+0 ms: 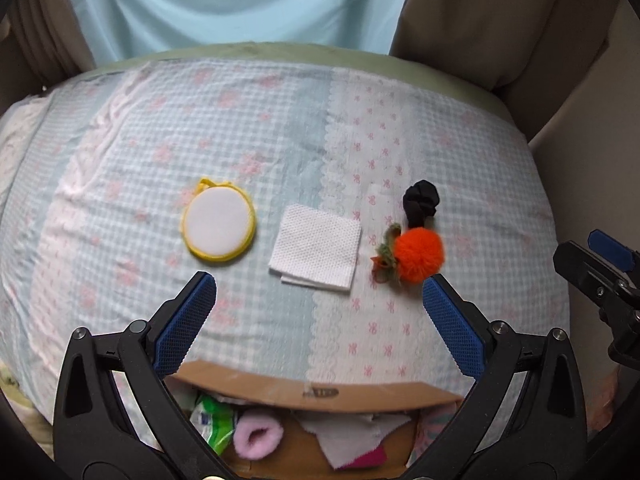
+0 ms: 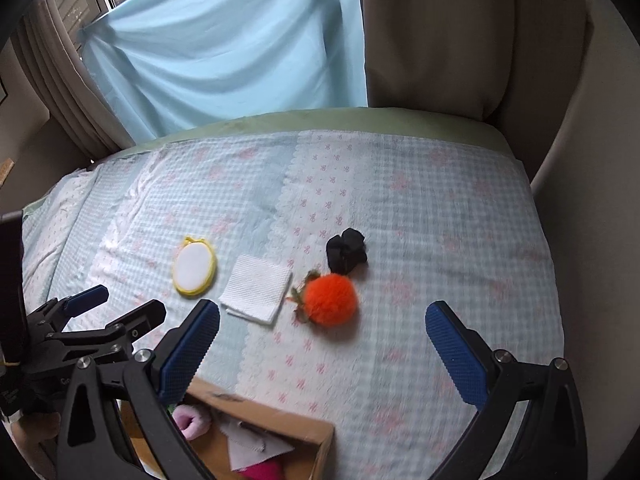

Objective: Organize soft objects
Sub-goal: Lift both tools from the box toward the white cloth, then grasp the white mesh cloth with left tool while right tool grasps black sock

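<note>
On the checked bedspread lie a round white pad with a yellow rim [image 1: 219,224] [image 2: 194,270], a folded white cloth [image 1: 316,253] [image 2: 257,289], an orange pompom with green yarn [image 1: 416,254] [image 2: 329,299] and a black scrunchie [image 1: 421,202] [image 2: 346,255]. My left gripper [image 1: 319,294] [image 2: 120,306] is open and empty, above the box, just short of the cloth. My right gripper [image 2: 322,322] [image 1: 596,256] is open and empty, just short of the pompom.
A cardboard box [image 1: 304,394] [image 2: 280,420] at the near edge holds a pink fuzzy roll [image 1: 256,438], a green packet [image 1: 214,420] and grey and pink cloths. A light blue curtain [image 2: 232,48] and a beige cushion [image 2: 460,36] stand behind the bed.
</note>
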A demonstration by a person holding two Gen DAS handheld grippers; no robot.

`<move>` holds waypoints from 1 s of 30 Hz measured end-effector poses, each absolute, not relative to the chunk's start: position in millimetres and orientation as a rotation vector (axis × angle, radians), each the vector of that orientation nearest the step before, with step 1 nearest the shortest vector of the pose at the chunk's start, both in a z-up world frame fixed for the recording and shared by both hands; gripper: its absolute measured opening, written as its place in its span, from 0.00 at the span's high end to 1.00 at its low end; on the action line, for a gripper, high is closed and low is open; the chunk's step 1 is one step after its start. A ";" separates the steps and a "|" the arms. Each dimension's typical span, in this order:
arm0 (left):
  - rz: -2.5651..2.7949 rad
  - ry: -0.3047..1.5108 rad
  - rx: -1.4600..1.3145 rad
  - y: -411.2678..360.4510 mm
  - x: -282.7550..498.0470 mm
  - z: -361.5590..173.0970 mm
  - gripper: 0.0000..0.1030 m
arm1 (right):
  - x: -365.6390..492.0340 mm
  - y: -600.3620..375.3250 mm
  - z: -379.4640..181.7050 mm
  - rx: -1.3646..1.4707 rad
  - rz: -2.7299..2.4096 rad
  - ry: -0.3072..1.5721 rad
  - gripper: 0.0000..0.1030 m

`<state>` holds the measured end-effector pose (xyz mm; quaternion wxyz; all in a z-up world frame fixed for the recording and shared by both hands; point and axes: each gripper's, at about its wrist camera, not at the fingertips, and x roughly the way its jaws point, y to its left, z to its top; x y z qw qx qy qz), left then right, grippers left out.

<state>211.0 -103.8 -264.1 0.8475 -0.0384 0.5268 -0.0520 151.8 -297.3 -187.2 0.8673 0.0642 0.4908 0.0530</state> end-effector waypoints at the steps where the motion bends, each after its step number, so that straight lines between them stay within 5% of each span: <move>1: -0.113 1.123 -0.078 -105.5 219.9 -273.7 0.00 | 159.7 -299.3 -193.4 0.129 0.114 1.029 0.00; 18: -0.134 1.387 0.023 -136.6 315.8 -432.8 0.02 | 290.7 -306.0 -331.8 0.051 0.150 1.201 0.00; 30: -0.166 1.431 0.069 -142.0 320.2 -472.1 0.12 | 326.4 -304.1 -406.7 0.041 0.197 1.288 0.06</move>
